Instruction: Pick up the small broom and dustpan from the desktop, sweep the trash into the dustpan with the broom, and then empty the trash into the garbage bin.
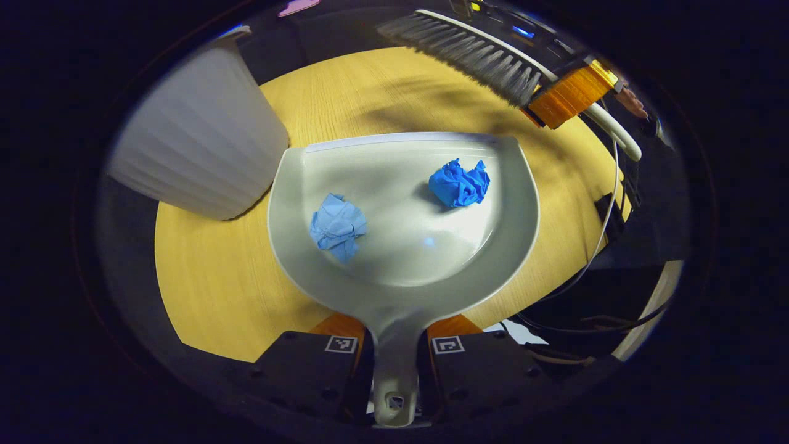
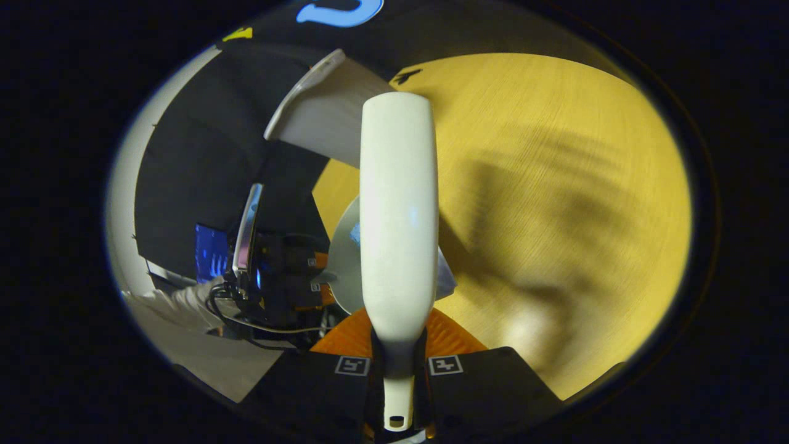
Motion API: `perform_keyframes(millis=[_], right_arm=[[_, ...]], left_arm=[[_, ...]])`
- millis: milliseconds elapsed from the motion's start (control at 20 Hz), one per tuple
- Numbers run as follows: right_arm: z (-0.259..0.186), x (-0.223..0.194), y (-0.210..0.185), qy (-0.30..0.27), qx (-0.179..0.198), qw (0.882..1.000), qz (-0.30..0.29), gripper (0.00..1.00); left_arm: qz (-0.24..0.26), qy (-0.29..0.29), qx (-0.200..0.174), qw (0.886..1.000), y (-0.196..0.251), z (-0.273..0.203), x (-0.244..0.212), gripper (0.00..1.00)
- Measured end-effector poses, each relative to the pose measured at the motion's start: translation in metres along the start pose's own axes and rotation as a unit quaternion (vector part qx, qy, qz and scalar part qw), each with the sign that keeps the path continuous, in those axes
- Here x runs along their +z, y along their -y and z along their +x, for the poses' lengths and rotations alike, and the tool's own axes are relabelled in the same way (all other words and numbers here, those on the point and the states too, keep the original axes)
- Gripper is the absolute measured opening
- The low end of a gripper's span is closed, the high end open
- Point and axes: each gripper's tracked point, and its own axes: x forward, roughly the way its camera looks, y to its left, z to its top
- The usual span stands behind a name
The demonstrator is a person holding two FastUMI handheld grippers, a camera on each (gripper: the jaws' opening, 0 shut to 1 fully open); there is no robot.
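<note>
My left gripper (image 1: 394, 361) clamps the dustpan (image 1: 404, 246) handle — garbage bin (image 1: 197, 135) just beside its left rim; right gripper (image 2: 397, 370) clamps the broom (image 2: 399, 209).

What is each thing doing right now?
dustpan: held by its handle in the left gripper, two paper balls inside
light blue paper ball: crumpled, in the pan
dark blue paper ball: crumpled, in the pan
broom: gripped by the right gripper
garbage bin: upright on the table, beside the dustpan
</note>
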Motion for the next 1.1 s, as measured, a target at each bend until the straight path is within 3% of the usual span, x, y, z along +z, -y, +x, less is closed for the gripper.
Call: perform_keyframes(millis=[150, 350, 550, 700, 900, 1100], right_arm=[[0.023, -0.005, -0.002, 0.077, 0.044, 0.996, 0.018, 0.20], [0.047, -0.004, -0.001, 0.174, 0.084, 0.981, 0.025, 0.19], [0.063, -0.005, 0.002, 0.241, 0.098, 0.965, 0.020, 0.19], [0.066, -0.008, 0.013, 0.268, 0.104, 0.958, 0.016, 0.19], [0.049, -0.011, 0.022, 0.289, 0.093, 0.953, 0.013, 0.19], [0.051, -0.011, 0.041, 0.299, 0.078, 0.951, 0.031, 0.20]], left_arm=[[-0.014, 0.053, -0.005, 0.998, 0.016, -0.029, 0.007, 0.27], [-0.059, 0.123, -0.015, 0.990, 0.017, -0.077, 0.039, 0.29], [-0.063, 0.200, 0.007, 0.978, -0.008, -0.146, 0.092, 0.28], [-0.070, 0.227, 0.026, 0.971, -0.040, -0.179, 0.124, 0.27], [-0.070, 0.196, 0.123, 0.970, -0.117, -0.191, 0.131, 0.27], [-0.078, 0.133, 0.193, 0.969, -0.197, -0.184, 0.126, 0.28]])
